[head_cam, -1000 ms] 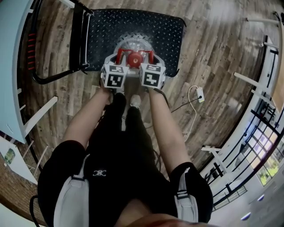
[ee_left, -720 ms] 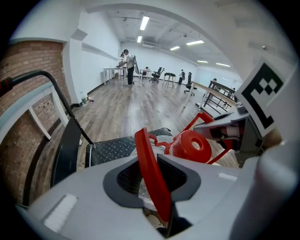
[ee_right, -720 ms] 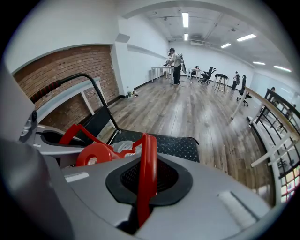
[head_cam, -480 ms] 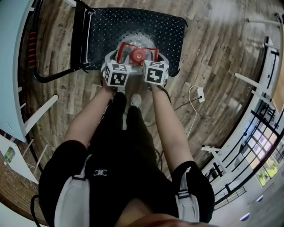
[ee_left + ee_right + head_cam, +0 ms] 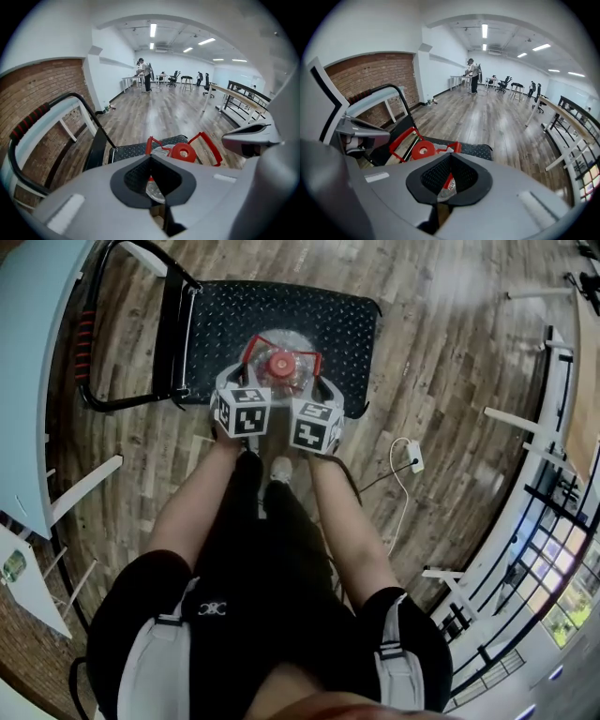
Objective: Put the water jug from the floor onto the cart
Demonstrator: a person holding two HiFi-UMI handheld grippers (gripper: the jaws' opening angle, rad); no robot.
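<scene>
Gripping the clear plastic water jug (image 5: 278, 365) by its red carry handle (image 5: 302, 354), my left claw (image 5: 242, 381) and right claw (image 5: 319, 385) are each clamped on one side. The jug is over the black diamond-plate cart deck (image 5: 333, 315), off the wooden floor (image 5: 450, 381). I judge only lowering, if needed, and release remain.
</scene>
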